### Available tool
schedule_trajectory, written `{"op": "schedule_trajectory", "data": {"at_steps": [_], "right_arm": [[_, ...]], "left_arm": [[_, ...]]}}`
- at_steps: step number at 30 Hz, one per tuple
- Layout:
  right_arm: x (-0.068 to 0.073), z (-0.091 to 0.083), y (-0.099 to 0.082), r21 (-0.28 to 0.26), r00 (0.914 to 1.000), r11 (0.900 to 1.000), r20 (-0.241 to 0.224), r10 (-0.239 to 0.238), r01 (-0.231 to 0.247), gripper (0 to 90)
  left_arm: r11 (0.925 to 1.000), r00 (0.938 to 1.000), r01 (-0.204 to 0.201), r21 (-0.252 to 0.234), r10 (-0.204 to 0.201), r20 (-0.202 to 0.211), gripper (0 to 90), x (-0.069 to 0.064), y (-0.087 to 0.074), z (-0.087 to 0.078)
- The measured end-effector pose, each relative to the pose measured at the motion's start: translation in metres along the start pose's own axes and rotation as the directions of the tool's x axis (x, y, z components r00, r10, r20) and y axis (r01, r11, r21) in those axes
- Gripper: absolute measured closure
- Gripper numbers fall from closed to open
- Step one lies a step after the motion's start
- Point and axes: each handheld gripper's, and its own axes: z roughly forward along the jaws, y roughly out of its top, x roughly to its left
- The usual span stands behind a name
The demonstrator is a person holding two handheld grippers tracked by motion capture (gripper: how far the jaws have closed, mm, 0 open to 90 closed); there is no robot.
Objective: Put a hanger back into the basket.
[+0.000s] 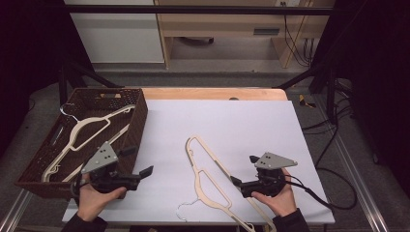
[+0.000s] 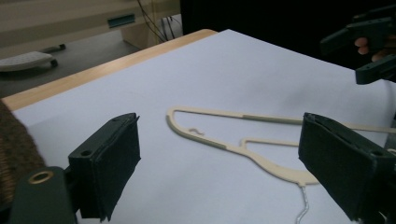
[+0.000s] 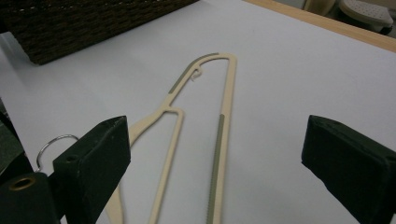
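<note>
A cream plastic hanger (image 1: 208, 179) with a metal hook lies flat on the white sheet (image 1: 241, 121), between my two grippers. At its left, beside the basket's near corner, my left gripper (image 1: 138, 161) points toward the hanger with its jaws wide apart and nothing between them. The left gripper view (image 2: 219, 140) looks over the hanger (image 2: 261, 161) to the right gripper (image 2: 369, 46) beyond it. My right gripper (image 1: 244, 169) sits at the hanger's right, open and empty. Its own view (image 3: 217, 135) has the hanger (image 3: 224, 93) lying just ahead of the jaws.
A dark woven basket (image 1: 138, 121) stands at the table's left and holds two more cream hangers (image 1: 84, 133). The basket's wall (image 3: 70, 28) also appears in the right gripper view. A wooden table edge (image 1: 212, 93) runs along the back; cables hang off the right side.
</note>
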Motion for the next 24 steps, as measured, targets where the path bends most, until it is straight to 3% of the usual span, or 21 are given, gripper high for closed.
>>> {"op": "schedule_trajectory", "data": {"at_steps": [5, 12, 18, 20, 24], "right_arm": [[0.011, 0.006, 0.002, 0.019, 0.9996, 0.9997, -0.022, -0.018, 0.018, 9.8], [0.022, 0.018, -0.004, 0.089, 0.9987, 0.9956, -0.043, -0.026, 0.029, 14.7], [0.035, 0.027, -0.018, 0.183, 0.9962, 0.9806, -0.064, -0.059, 0.07, 22.6], [0.038, 0.03, -0.021, 0.195, 0.994, 0.9779, -0.092, -0.058, 0.075, 26.0], [0.044, 0.032, -0.029, 0.249, 0.9924, 0.9635, -0.098, -0.075, 0.097, 31.3]], "left_arm": [[0.9993, 0.9997, -0.004, 0.037, 0.003, 0.023, 13.0, -0.008, -0.01, 0.016], [0.9975, 0.9989, 0.007, 0.07, -0.011, 0.046, 15.1, -0.012, -0.023, 0.027], [0.9957, 0.9978, 0.01, 0.093, -0.016, 0.064, 17.2, -0.014, -0.033, 0.031], [0.9954, 0.9976, 0.009, 0.096, -0.015, 0.068, 17.3, -0.014, -0.035, 0.032], [0.9936, 0.9973, 0.004, 0.113, -0.012, 0.072, 17.5, -0.017, -0.04, 0.036]]}}
